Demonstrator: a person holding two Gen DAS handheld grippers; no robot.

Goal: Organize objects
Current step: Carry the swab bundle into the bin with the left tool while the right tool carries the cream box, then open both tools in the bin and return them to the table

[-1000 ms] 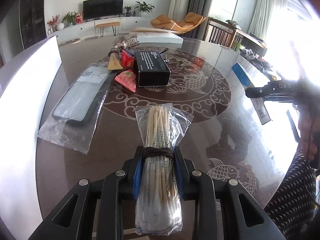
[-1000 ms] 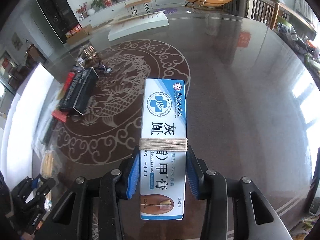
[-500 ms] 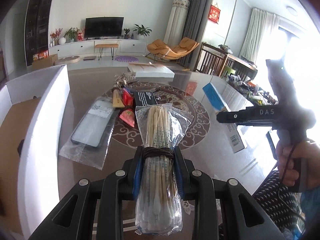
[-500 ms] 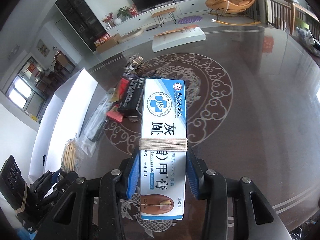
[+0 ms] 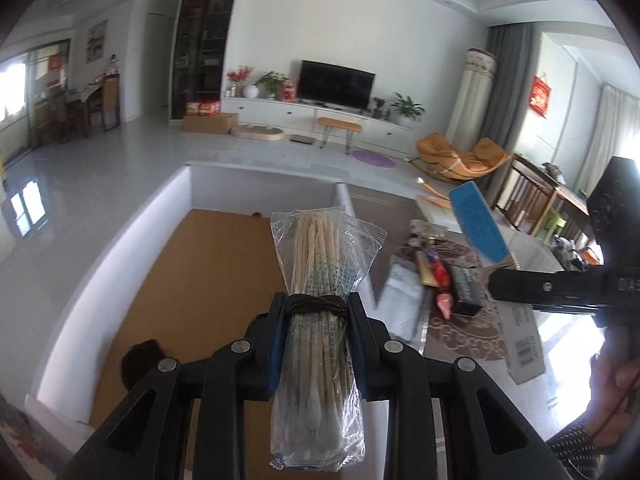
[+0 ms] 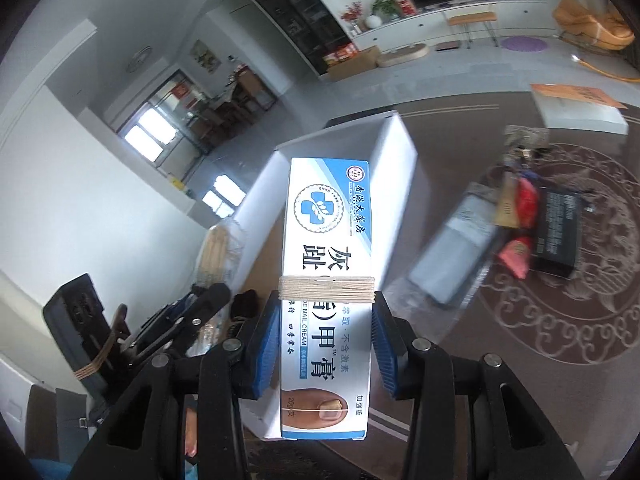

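In the left wrist view, the left gripper [image 5: 316, 332] was clamped tight on a clear bag of cotton swabs [image 5: 318, 320], held above the white open box [image 5: 120, 256] with its brown cardboard floor. A dark object in the box's near corner was too shadowed to identify. The right gripper [image 5: 520, 280] entered from the right, its jaws hidden.

In the right wrist view, the right gripper [image 6: 326, 340] pinched a blue-and-white nail cream box [image 6: 326, 280] over that box's edge. The items on the table [image 6: 460, 152] behind were motion-blurred.
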